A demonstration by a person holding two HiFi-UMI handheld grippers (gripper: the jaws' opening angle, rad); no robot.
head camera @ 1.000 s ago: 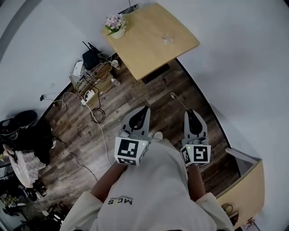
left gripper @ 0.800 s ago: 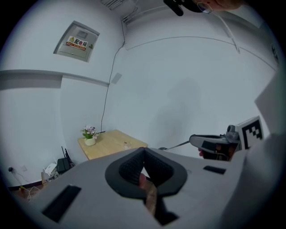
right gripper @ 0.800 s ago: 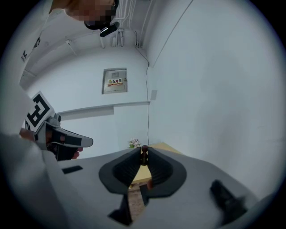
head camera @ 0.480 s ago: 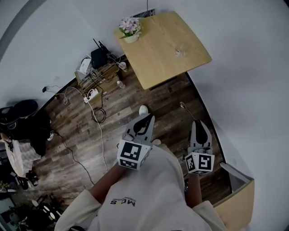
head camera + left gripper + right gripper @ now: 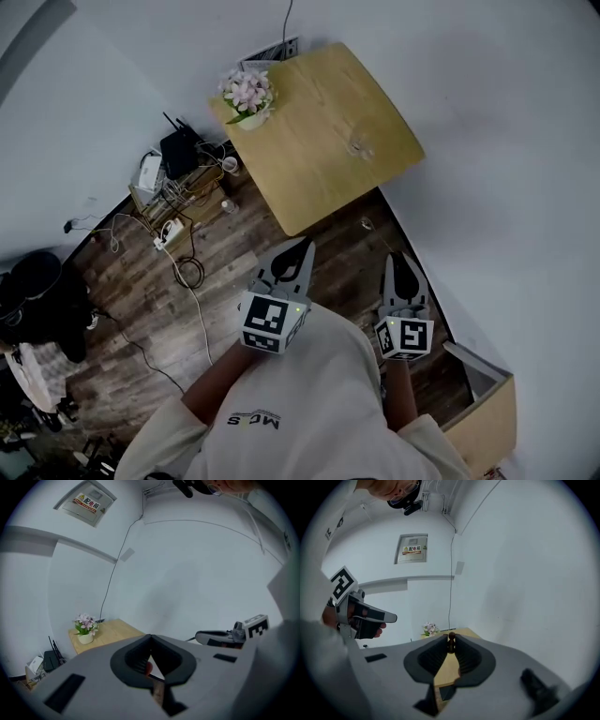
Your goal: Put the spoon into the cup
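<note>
The right gripper (image 5: pixel 396 256) pinches the spoon (image 5: pixel 367 225); the left gripper (image 5: pixel 302 246) is pressed together, empty. Carry the spoon steadily to the cup (image 5: pixel 359 147), upper centre on the table (image 5: pixel 309 178), then lower it in from above.

Small clear cup (image 5: pixel 359 147) on light wooden counter (image 5: pixel 309 112): too small for detail. Thin spoon (image 5: pixel 367 225): faint in head view, only dark tip visible between right tool (image 5: pixel 451 644) jaws. Reddish patch (image 5: pixel 147 668) behind left tool (image 5: pixel 150 641) jaws: unidentifiable.

you wear a cream short-sleeved shirt (image 5: pixel 319 394) with a dark logo (image 5: pixel 251 421) printed on it. ahead of the logo, your left gripper (image 5: pixel 305 244) and right gripper (image 5: pixel 397 257) are grey shells with black ribbed pads (image 5: pixel 469 657), each backed by a white cube (image 5: pixel 272 320) bearing black square markers.
</note>
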